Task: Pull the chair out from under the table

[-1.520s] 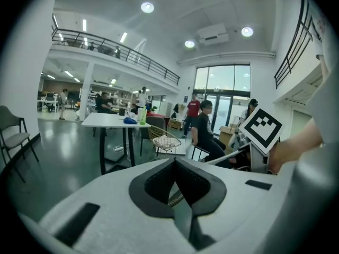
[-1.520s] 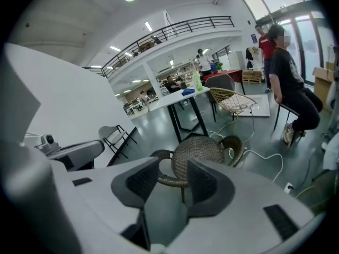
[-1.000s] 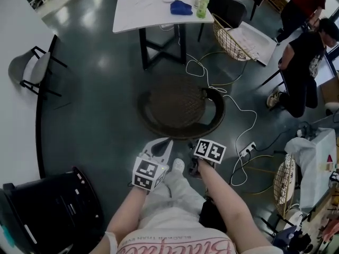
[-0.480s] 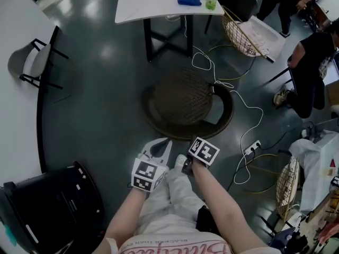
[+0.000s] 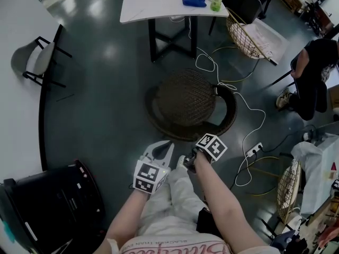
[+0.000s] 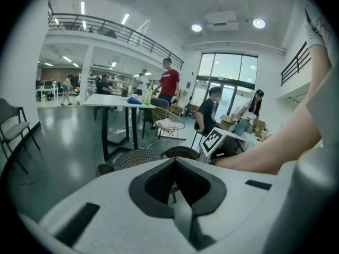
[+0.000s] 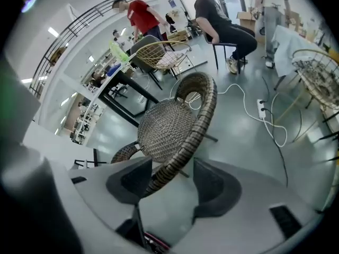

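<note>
The brown wicker chair (image 5: 185, 97) stands out on the floor, apart from the white table (image 5: 159, 1) beyond it. In the right gripper view its curved back rim (image 7: 204, 112) runs down between the jaws of my right gripper (image 7: 170, 168). Those jaws are opening: the rim lies close by the left pad, and a clear gap shows to the right pad. In the head view my right gripper (image 5: 197, 151) hovers at the chair's near edge. To its left my left gripper (image 5: 165, 144) is shut and empty. Past its tips (image 6: 174, 163), the chair (image 6: 139, 159) shows low ahead.
A white cable (image 5: 249, 115) loops over the floor to a power strip (image 5: 250, 150) right of the chair. A wire chair (image 5: 254, 33) and a seated person (image 5: 312, 73) are at the right. A black chair (image 5: 34, 62) stands left, a black case (image 5: 47, 205) near left.
My right gripper's marker cube has turned and shifted a little toward the chair's rim. The left gripper has barely moved. The chair stays where it was.
</note>
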